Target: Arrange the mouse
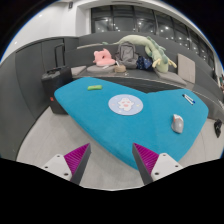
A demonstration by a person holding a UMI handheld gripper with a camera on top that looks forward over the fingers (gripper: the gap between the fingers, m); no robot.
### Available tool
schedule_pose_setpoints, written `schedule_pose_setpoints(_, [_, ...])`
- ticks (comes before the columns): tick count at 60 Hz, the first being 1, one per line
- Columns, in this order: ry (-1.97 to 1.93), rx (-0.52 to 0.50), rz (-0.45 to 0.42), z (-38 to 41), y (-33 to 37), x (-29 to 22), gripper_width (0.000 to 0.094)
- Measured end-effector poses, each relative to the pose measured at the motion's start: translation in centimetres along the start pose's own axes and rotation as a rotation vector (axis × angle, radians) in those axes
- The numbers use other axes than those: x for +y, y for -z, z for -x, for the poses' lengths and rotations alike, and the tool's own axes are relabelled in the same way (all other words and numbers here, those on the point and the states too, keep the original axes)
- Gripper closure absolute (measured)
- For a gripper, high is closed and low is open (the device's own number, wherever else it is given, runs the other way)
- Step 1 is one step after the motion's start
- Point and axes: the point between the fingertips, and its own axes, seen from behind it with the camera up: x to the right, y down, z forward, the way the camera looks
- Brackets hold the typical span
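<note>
Tongs spread and empty, well short of the mouse.

We held the tongs (pixel 110 162) back from the near edge of the teal, rounded bench (pixel 90 125), which we judged a starting stance: the whole top lay in sight, so a line to the target could be chosen. The small grey computer mouse (pixel 178 122) sat on the bench ahead of the tongs and off to their right, near that side's edge. The round white mouse pad (pixel 126 103) lay straight ahead, farther in, well apart from the mouse; we took it as the likely place to arrange the mouse. The pink-padded fingers (pixel 76 159) stood wide apart, gripping and touching nothing. Soft toys (pixel 135 50) were heaped far beyond the bench.
</note>
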Motion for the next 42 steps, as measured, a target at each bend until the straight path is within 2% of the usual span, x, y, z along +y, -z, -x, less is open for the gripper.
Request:
schedule_pose_setpoints(25, [-0.063, 0.171, -0.028, -17.6, 0.0, 1.8, 0.0078])
schedule_pose_setpoints(42, [-0.108, 0.230, -0.041, -26.2, -1.3, 3.5, 0.0072])
